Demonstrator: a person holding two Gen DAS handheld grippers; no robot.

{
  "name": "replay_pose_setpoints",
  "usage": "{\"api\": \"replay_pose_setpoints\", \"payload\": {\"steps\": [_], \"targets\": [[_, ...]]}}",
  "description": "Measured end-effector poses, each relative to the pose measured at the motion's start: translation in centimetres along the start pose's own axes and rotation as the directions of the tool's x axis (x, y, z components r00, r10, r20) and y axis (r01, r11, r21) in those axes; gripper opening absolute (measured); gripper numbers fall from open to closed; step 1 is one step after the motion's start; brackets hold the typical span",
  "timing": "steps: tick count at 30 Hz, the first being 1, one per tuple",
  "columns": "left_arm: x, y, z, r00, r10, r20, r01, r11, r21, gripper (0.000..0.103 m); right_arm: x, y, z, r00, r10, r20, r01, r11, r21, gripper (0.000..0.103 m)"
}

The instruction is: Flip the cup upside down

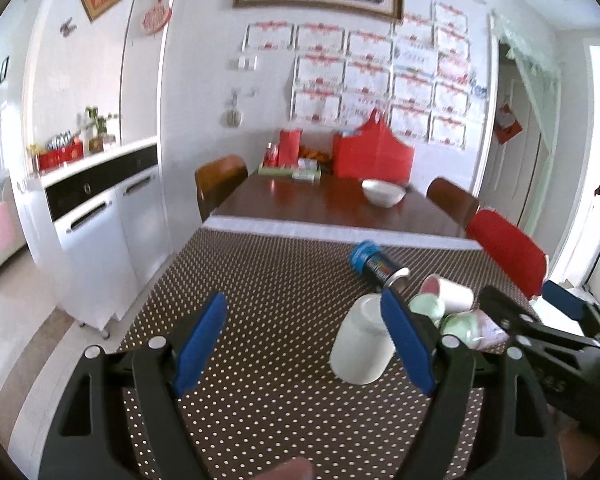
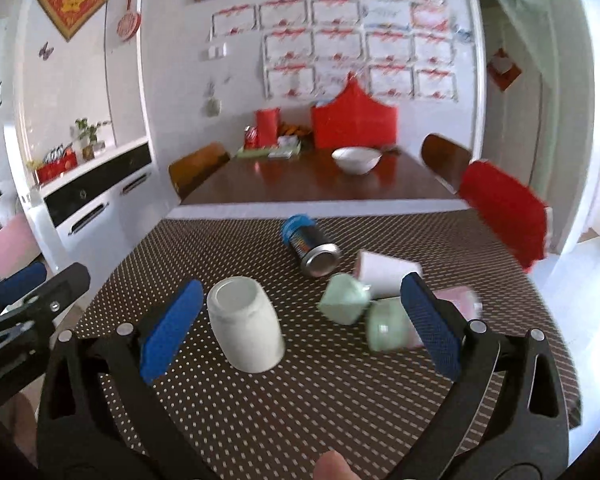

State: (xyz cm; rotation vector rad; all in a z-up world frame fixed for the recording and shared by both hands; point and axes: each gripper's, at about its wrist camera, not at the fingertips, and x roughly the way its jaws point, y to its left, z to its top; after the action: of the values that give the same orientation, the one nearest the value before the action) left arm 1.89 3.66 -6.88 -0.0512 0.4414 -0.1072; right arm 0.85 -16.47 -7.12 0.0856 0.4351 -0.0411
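From where I stand the flip looks done: the white cup point(image 2: 246, 324) sits mouth-down on the dotted tablecloth point(image 2: 300, 412), its flat base ring facing up, and nothing is touching it. In the right wrist view it stands between the blue pads, nearer the left one, at about ten o'clock from the middle of the right gripper point(image 2: 300, 324), whose jaws are spread wide and empty. The left gripper point(image 1: 306, 346) is likewise wide open and holds nothing; in its view the cup point(image 1: 360, 346) sits partly hidden behind its right-hand pad, toward three o'clock. I would judge that all that remains is to draw both tools back. Beyond the cup, at roughly one to two o'clock in the right view, lies a small clutter: a blue can point(image 2: 310, 248) on its side, a tipped white paper cup point(image 2: 386, 274), and two pale green pieces point(image 2: 346, 300) that might be small cups or lids, the blur makes it hard to say. The brown cloth covers only the near end of a dark wooden table point(image 2: 308, 186); further on stand a white bowl point(image 2: 356, 160) and red gift bags point(image 2: 354, 122) at twelve o'clock, a red chair point(image 2: 504, 210) to the right, a white sideboard point(image 2: 92, 200) at nine o'clock, and certificates pinned on the wall.
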Motion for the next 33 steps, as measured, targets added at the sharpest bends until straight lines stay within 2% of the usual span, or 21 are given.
{"api": "replay_pose_setpoints", "payload": {"steps": [7,12,22,33], "targets": [[-5.1,-2.1,-0.5,0.994,-0.003,0.107,0.004,1.0,-0.015,0.081,-6.6,-0.8,-0.2,0.997,-0.023,0.079,0.024,1.0,-0.013,0.097],[-8.0,-3.2,-0.9,0.989,0.016,0.15,-0.016,1.0,-0.001,0.084,-9.6,-1.3,-0.7,0.993,-0.021,0.115,0.022,1.0,-0.002,0.097],[-12.3,-4.2,-1.8,0.975,0.059,0.212,-0.071,0.996,0.045,0.088,-13.3,-1.9,-1.8,0.987,-0.018,0.157,0.015,1.0,0.017,0.097],[-15.1,-4.9,-2.7,0.967,0.069,0.247,-0.086,0.994,0.061,0.089,-15.7,-2.1,-2.5,0.981,-0.018,0.195,0.013,1.0,0.026,0.097]]}}
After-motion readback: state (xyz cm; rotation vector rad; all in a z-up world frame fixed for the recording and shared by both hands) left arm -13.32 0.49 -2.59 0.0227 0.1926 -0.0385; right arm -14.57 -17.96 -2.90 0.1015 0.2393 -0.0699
